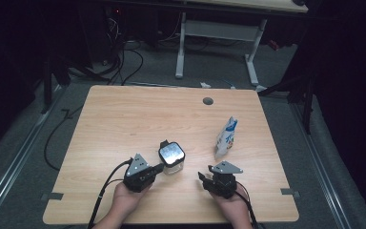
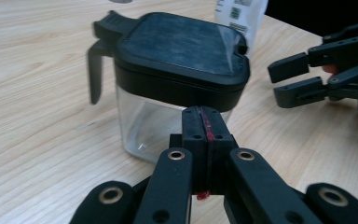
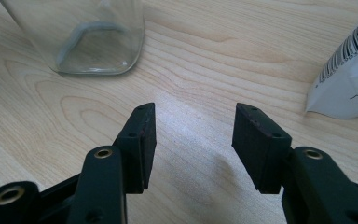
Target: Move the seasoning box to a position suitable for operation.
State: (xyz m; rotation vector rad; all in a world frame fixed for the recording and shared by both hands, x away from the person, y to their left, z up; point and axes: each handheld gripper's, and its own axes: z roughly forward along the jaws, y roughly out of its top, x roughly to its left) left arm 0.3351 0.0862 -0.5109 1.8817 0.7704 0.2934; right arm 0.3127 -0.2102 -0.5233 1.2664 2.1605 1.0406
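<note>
The high view looks forward and down over the whole table (image 1: 124,114). Both gripper views look low and near; each shows the jar (image 2: 168,84) and pouch (image 3: 349,79).

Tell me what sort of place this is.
Likely a lab or recording workspace, not a home: a bare wooden table on grey carpet, loose cables trailing across the floor, and a white-legged desk behind, with dark surroundings.

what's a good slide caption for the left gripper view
Shut left claw noses up to a clear jar with a black lid; the right claw waits open nearby.
</note>
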